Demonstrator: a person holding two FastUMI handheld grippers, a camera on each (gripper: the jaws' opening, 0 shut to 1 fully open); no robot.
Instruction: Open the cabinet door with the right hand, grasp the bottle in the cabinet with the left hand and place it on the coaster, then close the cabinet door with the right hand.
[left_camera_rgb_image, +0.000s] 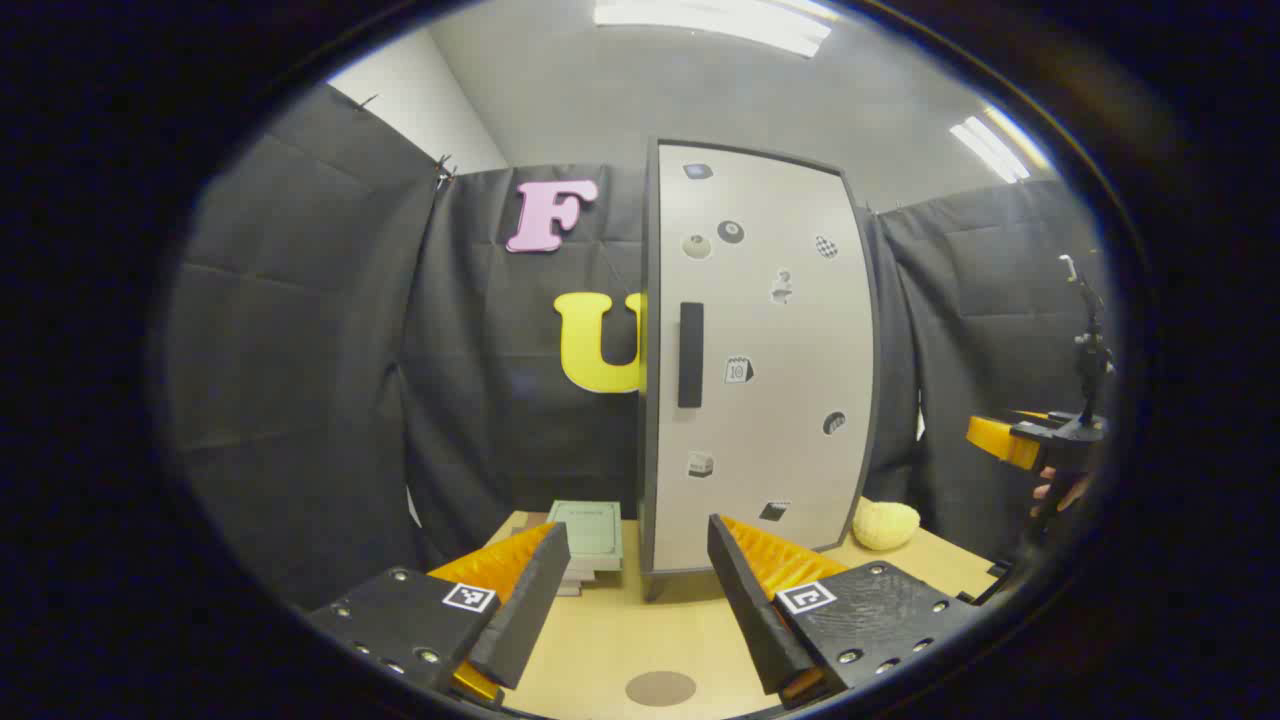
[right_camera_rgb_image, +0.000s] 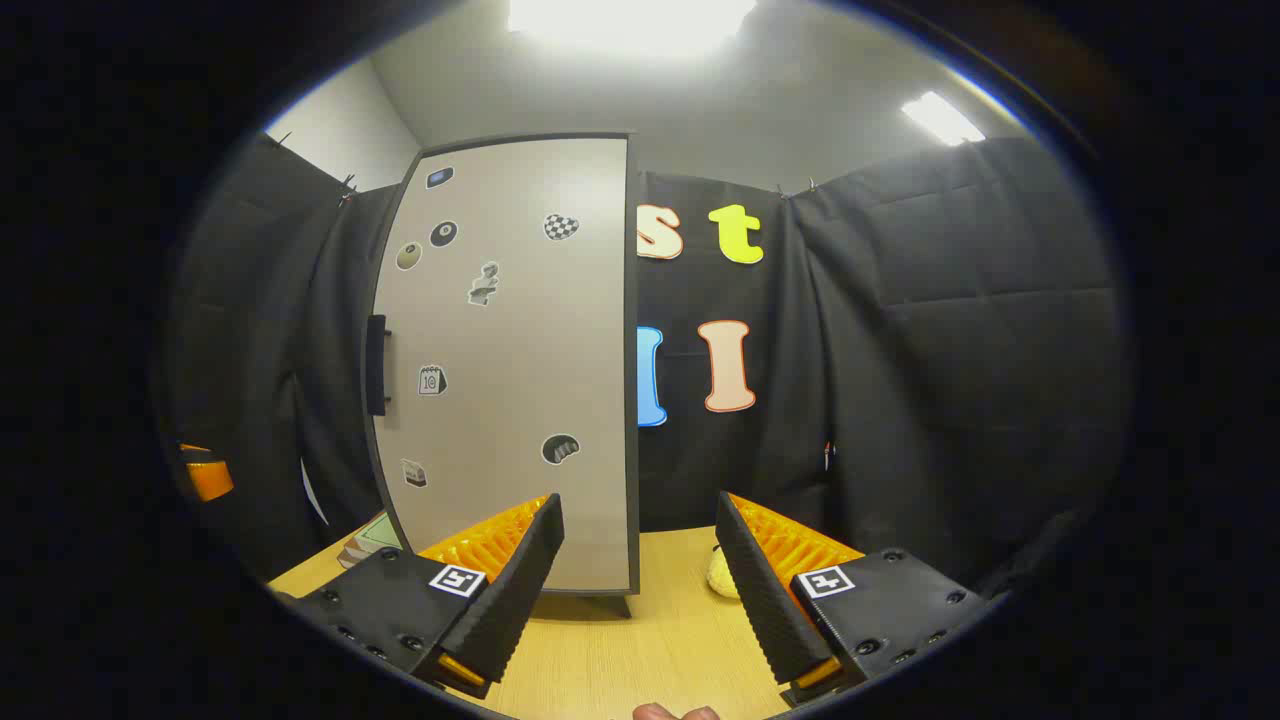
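Left gripper view: the cabinet (left_camera_rgb_image: 765, 360) is standing at centre frame on the table (left_camera_rgb_image: 620, 640), its door (left_camera_rgb_image: 780, 420) sitting closed.
Handle: a dark vertical handle (left_camera_rgb_image: 690, 355) is running down the door's left edge, mid-height.
Left gripper: the left gripper (left_camera_rgb_image: 640, 600) is hanging at bottom centre, released, jaws spread wide and holding nothing.
Coaster: a round brown coaster (left_camera_rgb_image: 660, 688) is lying on the table at the very bottom, between the fingers.
Bottle: it is presumably sitting behind the closed door, so I cannot tell where inside.
Other things: books (left_camera_rgb_image: 588, 540) are lying lower left of the cabinet; a yellow object (left_camera_rgb_image: 885, 524) is resting lower right.
Right gripper view: the right gripper (right_camera_rgb_image: 640, 590) is waiting at bottom centre, also released and empty, well apart from the cabinet (right_camera_rgb_image: 510, 360).
Handle in this view: the handle (right_camera_rgb_image: 376, 365) is showing at the door's far left edge, centre-left of frame.
Step in hand: opening the door, not yet begun.
Doing it well: the right gripper is probably needing to travel left to the handle, straddling it squarely, both fingers closing on the bar before pulling in an arc, since the hinge seems to be on the door's right side.
Risk: a one-sided grip is likely slipping off.
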